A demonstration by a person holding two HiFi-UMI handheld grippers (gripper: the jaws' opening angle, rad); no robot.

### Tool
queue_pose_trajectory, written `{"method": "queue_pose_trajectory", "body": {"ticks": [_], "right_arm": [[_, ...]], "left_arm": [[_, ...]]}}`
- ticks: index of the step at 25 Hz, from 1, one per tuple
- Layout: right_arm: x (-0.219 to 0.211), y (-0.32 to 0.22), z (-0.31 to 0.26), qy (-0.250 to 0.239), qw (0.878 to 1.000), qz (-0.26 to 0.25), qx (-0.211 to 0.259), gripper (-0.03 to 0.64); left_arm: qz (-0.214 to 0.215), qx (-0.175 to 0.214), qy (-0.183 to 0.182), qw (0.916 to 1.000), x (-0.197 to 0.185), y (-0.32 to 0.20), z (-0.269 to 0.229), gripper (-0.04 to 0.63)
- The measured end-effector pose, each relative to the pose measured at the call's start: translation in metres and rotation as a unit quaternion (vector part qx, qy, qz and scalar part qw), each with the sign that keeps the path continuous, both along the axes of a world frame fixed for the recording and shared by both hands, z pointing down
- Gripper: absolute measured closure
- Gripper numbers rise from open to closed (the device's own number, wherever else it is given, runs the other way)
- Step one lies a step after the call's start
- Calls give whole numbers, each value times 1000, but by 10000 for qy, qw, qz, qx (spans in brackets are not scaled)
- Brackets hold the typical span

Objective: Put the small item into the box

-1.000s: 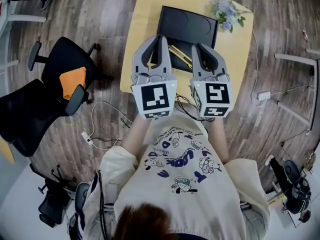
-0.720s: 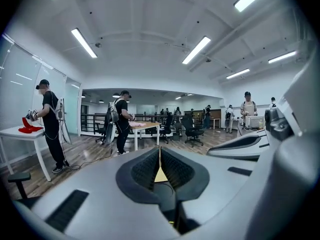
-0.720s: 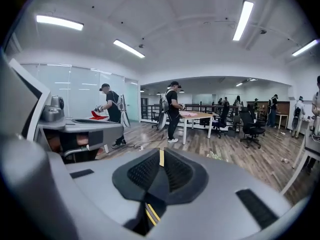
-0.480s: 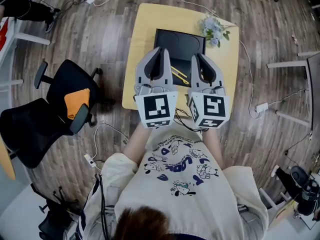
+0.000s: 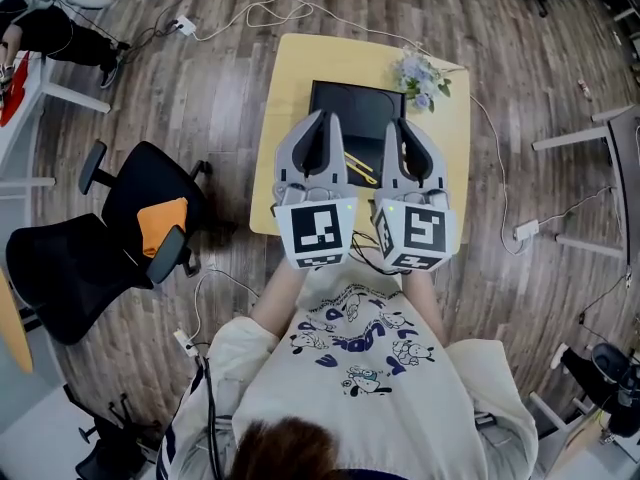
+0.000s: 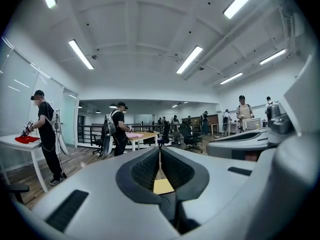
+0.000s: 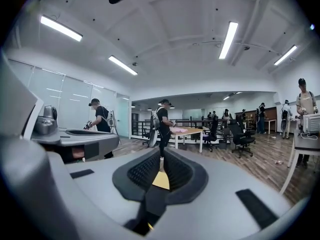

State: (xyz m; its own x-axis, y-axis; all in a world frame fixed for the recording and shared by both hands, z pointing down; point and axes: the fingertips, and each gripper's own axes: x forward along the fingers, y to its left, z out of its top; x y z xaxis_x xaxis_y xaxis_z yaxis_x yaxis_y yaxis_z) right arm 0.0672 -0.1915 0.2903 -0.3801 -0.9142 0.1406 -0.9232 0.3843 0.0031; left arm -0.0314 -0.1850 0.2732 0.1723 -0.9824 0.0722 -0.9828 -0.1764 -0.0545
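Wood floor (image 5: 200, 68), open office. Yellow counter (image 5: 285, 118) carries a black box (image 5: 350, 103), with flowers (image 5: 420, 73) at its far corner. Thin yellow item (image 5: 357, 165) lies inside the box. Left tongs (image 5: 322, 118) and right tongs (image 5: 403, 124) are both closed and empty, held above the counter.

Head view looks steeply down on the table (image 5: 290, 68); both gripper views face level, outward.
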Motion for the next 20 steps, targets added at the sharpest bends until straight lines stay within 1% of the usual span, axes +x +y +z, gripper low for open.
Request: {"method": "queue_pose_trajectory", "body": {"ticks": [12,20], "right_arm": [[2,15,-10,-127,9996,122,220,575],[3,19,-13,-142,9994,134,275,575]], "left_arm": [[107,155,-14,9998,8,16,-9,572],[103,177,-30,9998,10,21,-12,572]]}}
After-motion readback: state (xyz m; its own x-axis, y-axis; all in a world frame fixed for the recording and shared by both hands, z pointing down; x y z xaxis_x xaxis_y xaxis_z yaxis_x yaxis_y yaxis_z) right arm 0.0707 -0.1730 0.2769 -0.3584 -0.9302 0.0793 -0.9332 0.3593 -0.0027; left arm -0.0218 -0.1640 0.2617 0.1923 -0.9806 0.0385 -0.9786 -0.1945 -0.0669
